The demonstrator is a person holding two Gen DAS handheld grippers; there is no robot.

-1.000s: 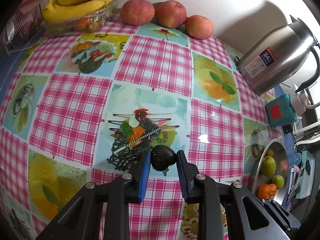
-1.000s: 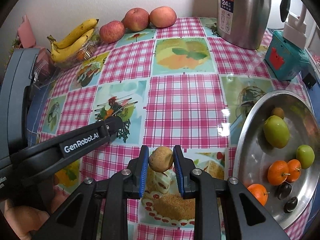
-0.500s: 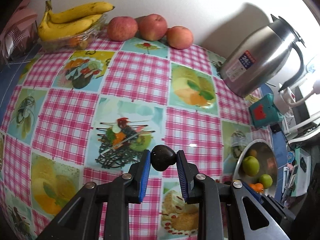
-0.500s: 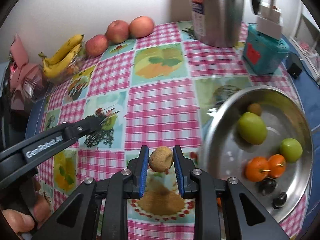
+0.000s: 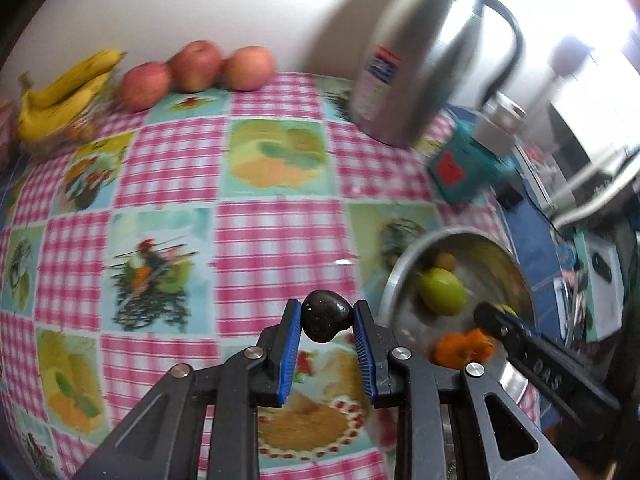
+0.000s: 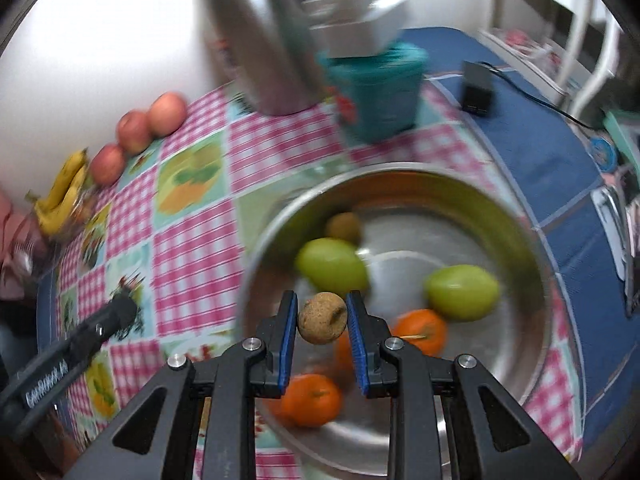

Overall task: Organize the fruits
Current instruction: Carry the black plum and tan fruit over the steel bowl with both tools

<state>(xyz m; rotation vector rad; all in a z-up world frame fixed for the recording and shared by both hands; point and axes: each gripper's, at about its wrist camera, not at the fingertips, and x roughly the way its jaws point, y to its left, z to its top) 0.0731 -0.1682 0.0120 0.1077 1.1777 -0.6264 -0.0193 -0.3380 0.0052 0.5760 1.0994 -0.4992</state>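
Motion blur smears most of both views. Tall shiny steel kettle at top of right wrist view is cut off by the frame edge, label unreadable. Teal plastic box blurred, red mark on it not legible. Small orange mandarins partly hidden behind black right gripper fingers. Round steel bowl at lower right of left view partly covered by gripper arms; near rim not visible.

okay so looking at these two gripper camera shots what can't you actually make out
- Printed label on the tall steel thermos jug: motion-blurred in both views, unreadable.
- Near rim of the round metal basin: hidden by the right gripper body, right wrist view.
- Basin's right side, left wrist view: covered by the right gripper's arm.
- What the small dark round fruit in the left gripper is: too small to tell.
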